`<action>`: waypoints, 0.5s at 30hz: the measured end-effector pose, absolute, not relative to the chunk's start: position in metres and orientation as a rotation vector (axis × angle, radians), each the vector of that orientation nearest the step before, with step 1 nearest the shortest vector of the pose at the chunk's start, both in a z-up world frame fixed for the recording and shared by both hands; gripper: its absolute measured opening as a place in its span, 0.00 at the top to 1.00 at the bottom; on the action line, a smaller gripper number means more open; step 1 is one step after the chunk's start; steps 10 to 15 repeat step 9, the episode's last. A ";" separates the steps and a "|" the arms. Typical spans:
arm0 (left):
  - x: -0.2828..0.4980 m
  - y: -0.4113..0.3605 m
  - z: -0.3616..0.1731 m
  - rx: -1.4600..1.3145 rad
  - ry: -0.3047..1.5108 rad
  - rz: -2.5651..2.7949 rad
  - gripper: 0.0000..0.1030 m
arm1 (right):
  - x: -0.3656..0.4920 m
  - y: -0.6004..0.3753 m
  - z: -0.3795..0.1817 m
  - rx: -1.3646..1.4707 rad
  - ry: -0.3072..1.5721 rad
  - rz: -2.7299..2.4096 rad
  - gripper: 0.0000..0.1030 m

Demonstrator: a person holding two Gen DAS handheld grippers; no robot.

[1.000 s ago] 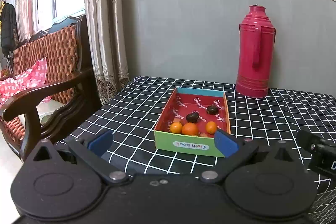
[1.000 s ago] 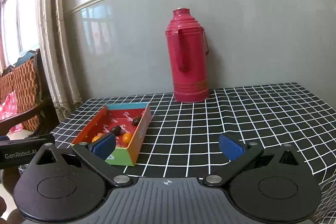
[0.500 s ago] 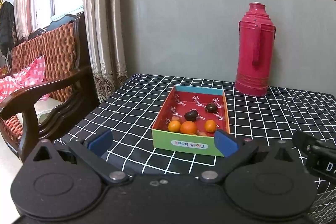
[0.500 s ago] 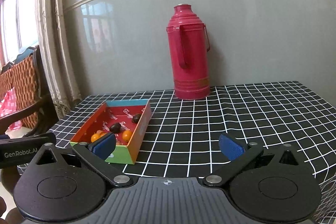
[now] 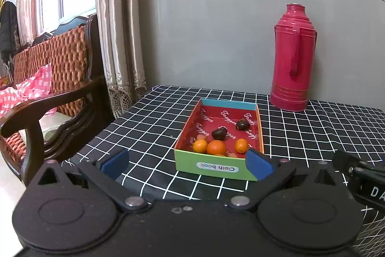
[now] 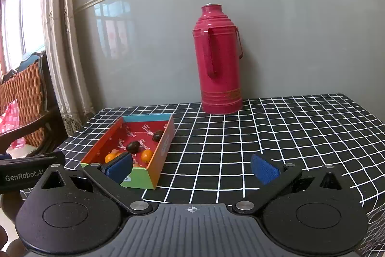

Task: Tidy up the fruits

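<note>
A shallow cardboard box [image 5: 217,168], red inside with a green front wall, sits on the black checked table [image 5: 154,127]. In it lie three orange fruits [image 5: 216,147] near the front and two dark fruits [image 5: 219,133] behind them. The box also shows in the right wrist view [image 6: 163,148], at the left. My left gripper [image 5: 186,164] is open and empty, just short of the box's front wall. My right gripper [image 6: 191,166] is open and empty, over the table to the right of the box.
A tall red thermos [image 5: 293,69] stands at the back of the table against the grey wall; it also shows in the right wrist view [image 6: 220,64]. A wooden chair with a woven back [image 5: 48,78] stands left of the table, next to curtains [image 5: 118,40].
Both grippers have drifted slightly forward and the views have shifted a little; the box and fruits have not moved. Both jaws stay open.
</note>
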State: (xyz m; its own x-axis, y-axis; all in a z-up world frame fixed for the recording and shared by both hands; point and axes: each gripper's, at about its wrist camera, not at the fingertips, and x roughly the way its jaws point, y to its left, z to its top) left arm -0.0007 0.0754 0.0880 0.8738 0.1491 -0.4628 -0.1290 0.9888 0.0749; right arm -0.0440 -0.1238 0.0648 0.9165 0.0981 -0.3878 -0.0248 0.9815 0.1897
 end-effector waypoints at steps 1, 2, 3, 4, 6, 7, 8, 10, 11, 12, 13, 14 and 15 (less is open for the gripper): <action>0.000 0.075 0.088 0.043 0.489 0.144 0.06 | -0.044 -0.124 0.065 0.184 0.408 0.065 0.00; 0.000 0.075 0.088 0.043 0.491 0.140 0.06 | -0.044 -0.123 0.065 0.184 0.409 0.067 0.00; 0.000 0.075 0.088 0.043 0.490 0.136 0.06 | -0.044 -0.123 0.065 0.183 0.409 0.068 0.00; 0.000 0.076 0.087 0.040 0.484 0.133 0.06 | -0.043 -0.122 0.065 0.182 0.409 0.068 0.00; -0.003 0.076 0.086 0.039 0.469 0.122 0.07 | -0.043 -0.121 0.066 0.179 0.407 0.070 0.00; -0.004 0.075 0.086 0.039 0.464 0.120 0.07 | -0.043 -0.121 0.066 0.178 0.406 0.071 0.00; -0.004 0.075 0.086 0.040 0.460 0.120 0.07 | -0.042 -0.120 0.066 0.177 0.405 0.072 0.00; -0.003 0.074 0.085 0.044 0.462 0.122 0.06 | -0.042 -0.120 0.066 0.175 0.405 0.073 0.00; -0.003 0.074 0.085 0.044 0.462 0.122 0.06 | -0.042 -0.120 0.066 0.175 0.405 0.073 0.00; -0.003 0.074 0.085 0.044 0.462 0.122 0.06 | -0.042 -0.120 0.066 0.175 0.405 0.073 0.00; -0.003 0.074 0.085 0.044 0.462 0.122 0.06 | -0.042 -0.120 0.066 0.175 0.405 0.073 0.00; -0.003 0.074 0.085 0.044 0.462 0.122 0.06 | -0.042 -0.120 0.066 0.175 0.405 0.073 0.00; -0.003 0.074 0.085 0.044 0.462 0.122 0.06 | -0.042 -0.120 0.066 0.175 0.405 0.073 0.00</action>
